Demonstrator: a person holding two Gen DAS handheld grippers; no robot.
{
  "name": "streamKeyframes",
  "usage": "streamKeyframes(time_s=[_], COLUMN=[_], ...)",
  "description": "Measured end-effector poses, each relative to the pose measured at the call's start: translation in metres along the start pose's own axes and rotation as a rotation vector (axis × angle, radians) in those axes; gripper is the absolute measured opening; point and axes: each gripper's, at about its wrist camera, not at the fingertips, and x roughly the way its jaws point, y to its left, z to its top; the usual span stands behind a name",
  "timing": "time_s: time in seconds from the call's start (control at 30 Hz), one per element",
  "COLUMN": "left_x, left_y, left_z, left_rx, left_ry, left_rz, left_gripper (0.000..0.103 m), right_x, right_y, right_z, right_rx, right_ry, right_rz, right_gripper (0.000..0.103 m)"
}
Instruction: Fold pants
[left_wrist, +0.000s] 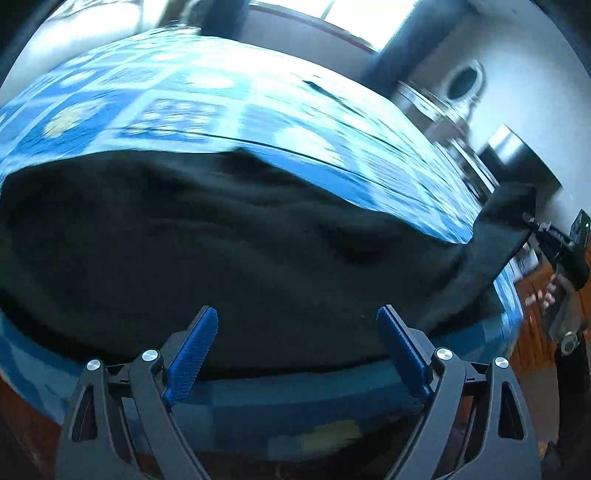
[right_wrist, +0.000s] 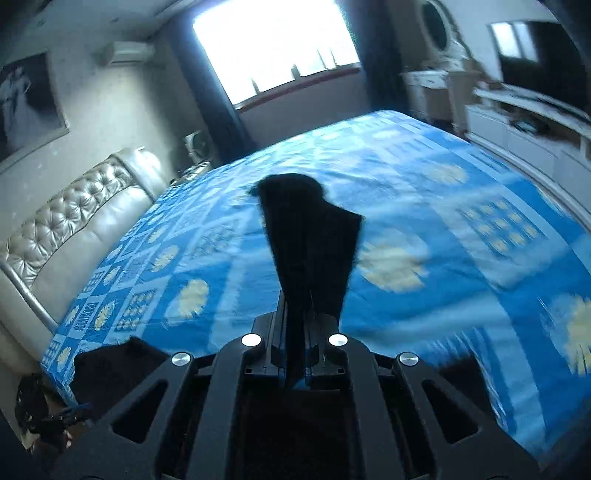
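Your right claw (right_wrist: 295, 332) is clamped on a pants (left_wrist: 221, 240) end; your left claw (left_wrist: 297, 328) gapes wide, empty, directly above the bulk on the bed (right_wrist: 443, 221).

Black pants (left_wrist: 221, 240), rumpled across blue bedspread (left_wrist: 184, 103)

pants (left_wrist: 229, 251) on bed (left_wrist: 229, 107) | headboard (right_wrist: 70, 221) left of bed

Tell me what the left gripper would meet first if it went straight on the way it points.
Probably the black pants: the open left gripper points down at them on the bed, with nothing between its fingers. Blur leaves depth uncertain.
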Motion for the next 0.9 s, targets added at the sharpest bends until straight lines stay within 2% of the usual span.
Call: streamKeyframes(time_s=[0.1,0.17,0.3,0.4,0.47,0.5,0.53,0.57,0.6,0.7,0.77,0.83,0.9], left_x=[0.016,0.030,0.055,0.069,0.072,0.073,0.074,0.075,0.076,0.077,0.076,0.076,0.073], left_y=[-0.029,-0.042,-0.062,-0.073,-0.077,-0.078,-0.079,-0.081,-0.083,-0.083,-0.081,-0.081,-0.080], left_z=[-0.004,-0.005,-0.012,-0.016,-0.020,-0.020,-0.021,-0.021,-0.021,-0.021,-0.022,-0.021,-0.021], left_rx=[0.033,0.030,0.001,-0.002,-0.008,-0.009,-0.008,-0.006,-0.005,-0.030,-0.047,-0.061,-0.077], left_ry=[0.007,0.023,0.069,0.095,0.101,0.099,0.097,0.094,0.092,0.086,0.087,0.087,0.086], left_rz=[-0.036,-0.063,-0.101,-0.102,-0.104,-0.102,-0.101,-0.105,-0.107,-0.113,-0.113,-0.112,-0.115], left_gripper=[0.087,0.087,0.087,0.087,0.087,0.087,0.087,0.087,0.087,0.087,0.087,0.087,0.087], right_x=[-0.013,-0.011,0.000,-0.003,-0.019,-0.027,-0.036,-0.036,-0.032,-0.004,0.019,0.040,0.051], right_y=[-0.031,-0.059,-0.091,-0.112,-0.126,-0.134,-0.148,-0.156,-0.173,-0.210,-0.220,-0.223,-0.217], right_z=[-0.033,-0.058,-0.099,-0.119,-0.118,-0.114,-0.104,-0.100,-0.091,-0.079,-0.078,-0.077,-0.073], right_rx=[0.044,0.135,0.249,0.346,0.391,0.408,0.424,0.430,0.445,0.484,0.494,0.472,0.424], right_ry=[0.031,0.074,0.166,0.202,0.154,0.120,0.079,0.077,0.085,0.142,0.195,0.238,0.276], right_rz=[-0.029,-0.019,0.001,0.047,0.062,0.064,0.053,0.044,0.046,0.077,0.119,0.119,0.134], right_gripper=[0.006,0.006,0.007,0.019,0.028,0.042,0.067,0.079,0.084,0.084,0.084,0.085,0.092])
